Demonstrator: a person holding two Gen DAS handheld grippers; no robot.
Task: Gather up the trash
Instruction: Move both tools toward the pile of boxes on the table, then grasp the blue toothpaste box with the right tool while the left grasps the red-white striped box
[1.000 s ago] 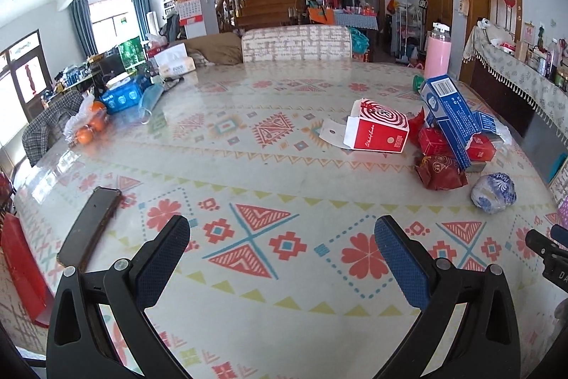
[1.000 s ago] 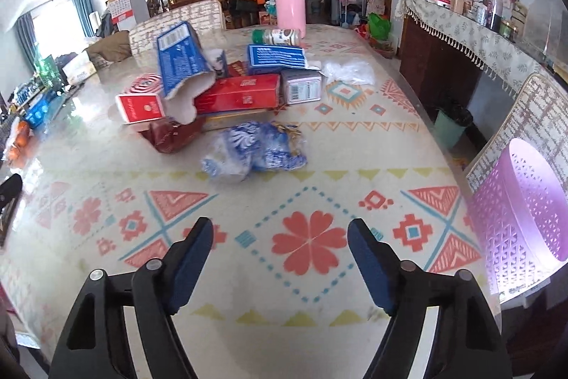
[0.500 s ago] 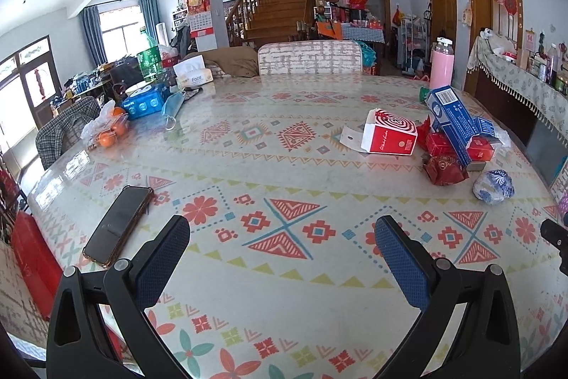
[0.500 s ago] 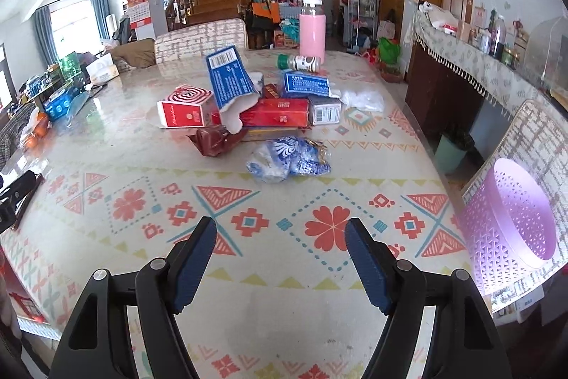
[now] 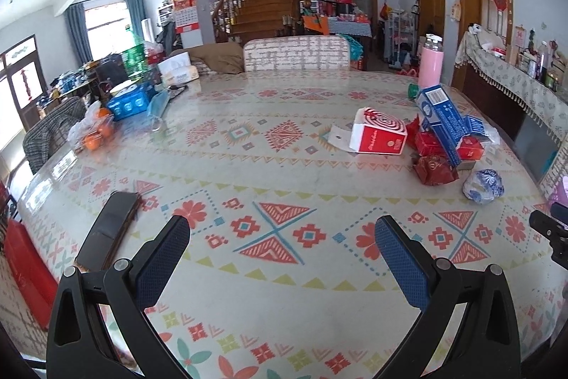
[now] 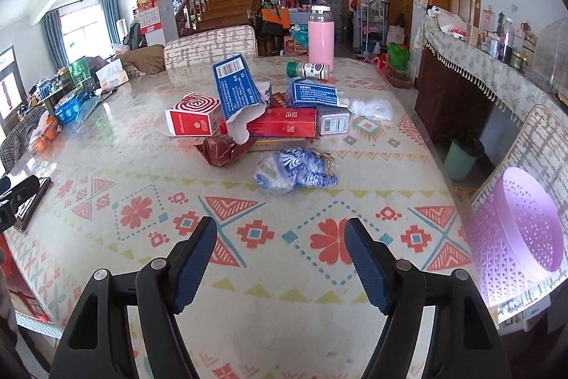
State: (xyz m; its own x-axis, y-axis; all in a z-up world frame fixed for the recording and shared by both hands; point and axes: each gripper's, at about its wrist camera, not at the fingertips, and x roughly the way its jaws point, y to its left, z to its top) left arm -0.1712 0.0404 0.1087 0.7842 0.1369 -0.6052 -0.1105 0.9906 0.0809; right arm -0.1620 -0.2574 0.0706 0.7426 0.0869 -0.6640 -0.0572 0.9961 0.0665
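A heap of trash lies on the patterned table: a red-and-white box (image 6: 193, 118) (image 5: 380, 134), a torn blue box (image 6: 236, 86) (image 5: 442, 123), red cartons (image 6: 285, 123), a crumpled red wrapper (image 6: 222, 150) (image 5: 435, 169) and a blue-and-white wrapper (image 6: 294, 171) (image 5: 483, 185). A purple perforated basket (image 6: 522, 237) stands at the table's right edge. My right gripper (image 6: 280, 237) is open and empty, short of the blue-and-white wrapper. My left gripper (image 5: 282, 237) is open and empty over the table's near middle, left of the heap.
A black phone (image 5: 108, 233) lies at the near left. A pink bottle (image 6: 320, 38) and a lying jar (image 6: 310, 70) are behind the heap. Oranges in a bag (image 5: 94, 132), a blue pack (image 5: 131, 100) and a tissue box (image 5: 177, 73) sit far left. A chair (image 5: 296, 54) stands opposite.
Both grippers have pulled back and risen from the table over the last second, so more of the table and the basket shows. Both stay open and empty. The trash has not moved.
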